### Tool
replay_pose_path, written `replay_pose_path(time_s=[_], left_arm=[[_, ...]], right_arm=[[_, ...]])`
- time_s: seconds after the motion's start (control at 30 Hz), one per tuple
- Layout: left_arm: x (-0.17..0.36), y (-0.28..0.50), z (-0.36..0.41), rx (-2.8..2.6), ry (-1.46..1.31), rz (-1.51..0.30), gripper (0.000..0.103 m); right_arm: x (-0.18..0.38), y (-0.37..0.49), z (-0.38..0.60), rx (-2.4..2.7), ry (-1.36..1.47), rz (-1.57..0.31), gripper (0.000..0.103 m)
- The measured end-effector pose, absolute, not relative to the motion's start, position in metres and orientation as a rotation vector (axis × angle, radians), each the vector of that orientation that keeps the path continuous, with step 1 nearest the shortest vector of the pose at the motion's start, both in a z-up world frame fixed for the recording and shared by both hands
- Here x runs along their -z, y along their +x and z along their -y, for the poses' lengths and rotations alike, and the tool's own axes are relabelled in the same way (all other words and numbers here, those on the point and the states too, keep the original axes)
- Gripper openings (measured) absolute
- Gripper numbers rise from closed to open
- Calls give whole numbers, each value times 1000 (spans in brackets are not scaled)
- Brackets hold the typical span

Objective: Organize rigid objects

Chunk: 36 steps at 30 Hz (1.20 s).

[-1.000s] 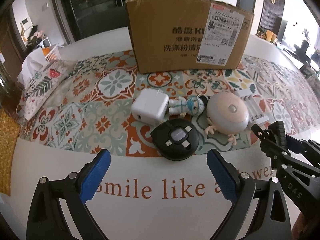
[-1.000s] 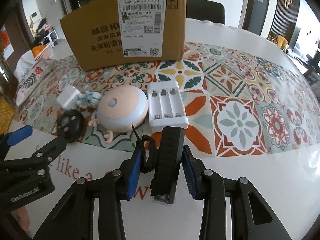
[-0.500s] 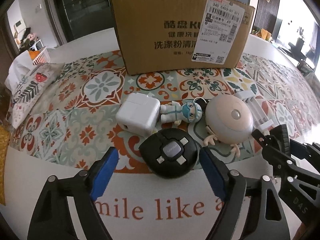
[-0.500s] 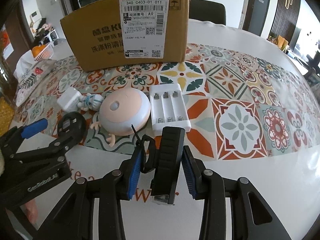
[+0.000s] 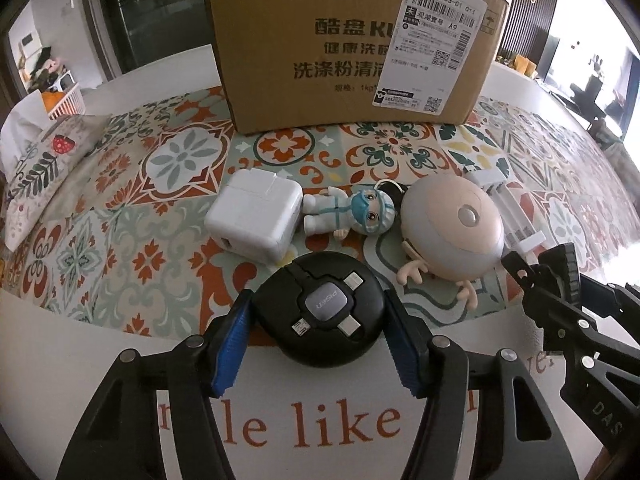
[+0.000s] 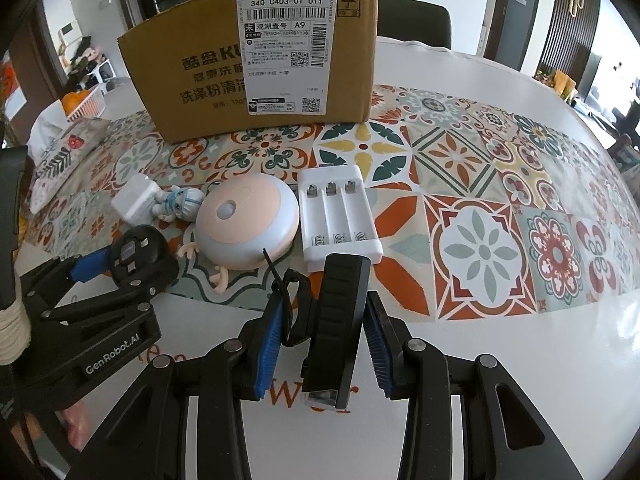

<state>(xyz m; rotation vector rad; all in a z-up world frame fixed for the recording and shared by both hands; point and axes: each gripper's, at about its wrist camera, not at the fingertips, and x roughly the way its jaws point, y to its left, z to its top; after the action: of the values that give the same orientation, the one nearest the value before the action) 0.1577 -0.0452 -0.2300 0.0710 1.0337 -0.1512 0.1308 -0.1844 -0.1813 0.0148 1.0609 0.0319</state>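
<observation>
Risk lies with the round black cable reel (image 5: 320, 312) on the tabletop (image 5: 80, 364): left hand-held gripper (image 5: 318, 344) brackets it, pads seemingly just touching, so it may squirt out. Right hand-held gripper (image 6: 320, 344) clamps a black light (image 6: 338, 328).

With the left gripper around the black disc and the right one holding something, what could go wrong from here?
1. The left gripper straddles the round cable reel; its curved rim might slip out when squeezed.
2. The charger and toy figure lie just behind, so a push forward could shove them.
3. The right gripper holds a black clip light tilted; it may twist loose.
</observation>
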Motion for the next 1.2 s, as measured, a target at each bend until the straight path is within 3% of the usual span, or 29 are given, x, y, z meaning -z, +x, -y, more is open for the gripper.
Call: replay_pose_path(time_s=[0.43, 1.2], left_arm=[[190, 146, 39, 172, 50, -993, 62], [81, 149, 24, 168, 61, -797, 62]], right_arm=[[152, 122, 182, -49, 19, -1012, 40], [53, 129, 170, -69, 0, -808, 40]])
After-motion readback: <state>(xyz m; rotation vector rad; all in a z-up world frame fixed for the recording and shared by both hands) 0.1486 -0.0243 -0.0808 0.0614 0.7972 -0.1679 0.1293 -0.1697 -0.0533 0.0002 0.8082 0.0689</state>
